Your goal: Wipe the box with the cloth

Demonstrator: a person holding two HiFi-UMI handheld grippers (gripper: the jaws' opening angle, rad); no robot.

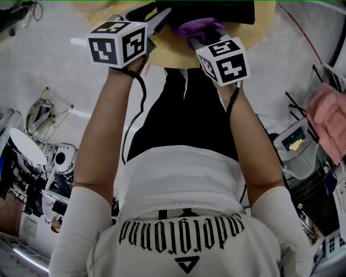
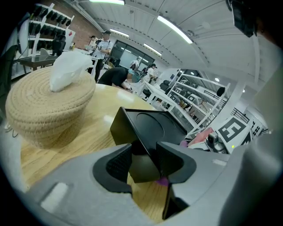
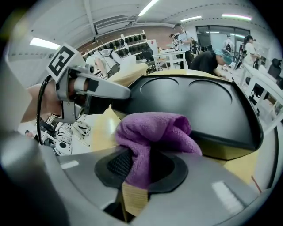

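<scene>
A black box [image 2: 152, 128] with round recesses in its top lies on a round wooden table [image 2: 84, 141]. My left gripper [image 2: 143, 164] is shut on the box's near corner. My right gripper [image 3: 137, 167] is shut on a purple cloth [image 3: 152, 130], which bunches up above the jaws and rests against the near edge of the box [image 3: 190, 106]. In the head view the box [image 1: 211, 11] is at the top edge, with the cloth [image 1: 197, 26] just in front of it and both grippers side by side, left gripper [image 1: 157, 20] and right gripper [image 1: 199, 39].
A woven straw basket [image 2: 44, 106] holding a white tissue [image 2: 66, 68] stands on the table left of the box. The table's edge [image 1: 173, 57] is close to my body. Shelves, equipment and several people fill the room behind.
</scene>
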